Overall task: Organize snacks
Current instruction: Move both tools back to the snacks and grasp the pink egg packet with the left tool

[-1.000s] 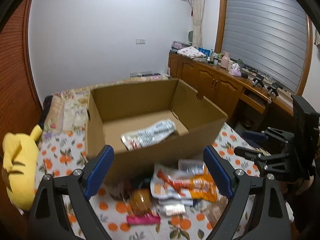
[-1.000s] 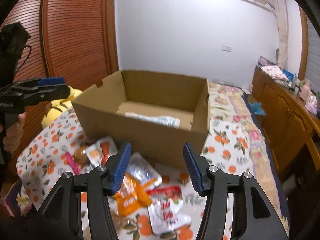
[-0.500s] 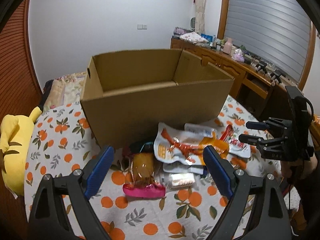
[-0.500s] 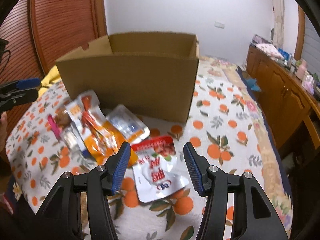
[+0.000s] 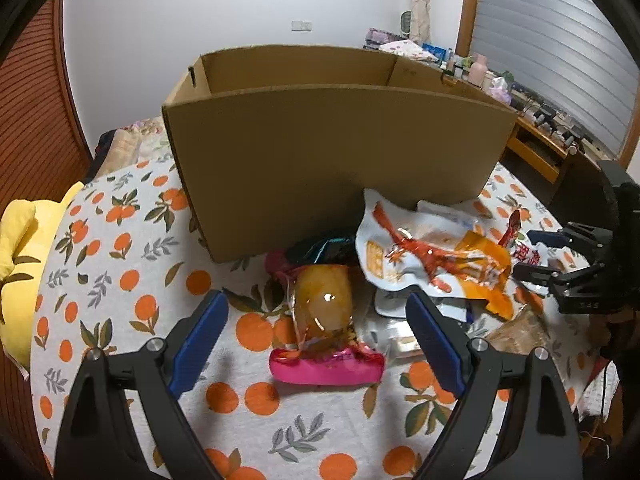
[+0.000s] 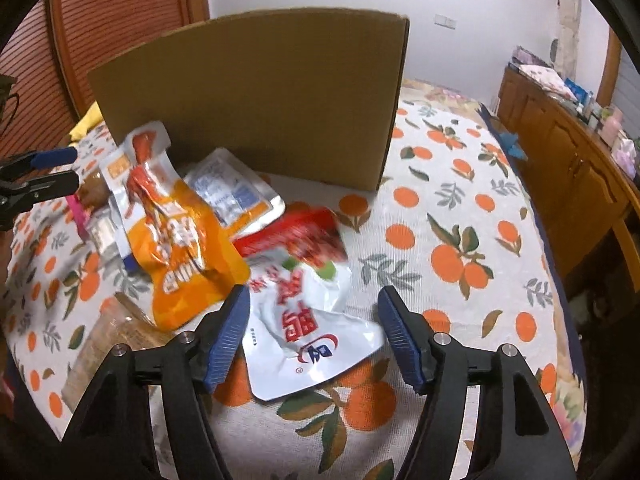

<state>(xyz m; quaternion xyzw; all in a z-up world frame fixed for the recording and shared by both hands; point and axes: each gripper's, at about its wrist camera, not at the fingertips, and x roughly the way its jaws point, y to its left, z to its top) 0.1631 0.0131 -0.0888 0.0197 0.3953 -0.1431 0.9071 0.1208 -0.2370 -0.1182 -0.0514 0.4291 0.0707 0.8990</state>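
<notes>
A heap of snack packets lies on the orange-print tablecloth (image 6: 460, 216) just in front of the cardboard box (image 5: 328, 152). My right gripper (image 6: 314, 334), its jaws just widened, straddles the white-and-red pouch (image 6: 308, 320) at the heap's near edge, the pads not pressing on it. My left gripper (image 5: 316, 340) stands spread wide over the clear-wrapped yellow snack with a pink end (image 5: 324, 320), gripping nothing. An orange-and-white packet (image 6: 176, 236) leans against the box's front wall, a silver packet (image 6: 232, 192) beside it. A yellow plush toy (image 5: 18, 276) sits left of the box; a wooden cabinet (image 6: 568, 160) stands to its right.
</notes>
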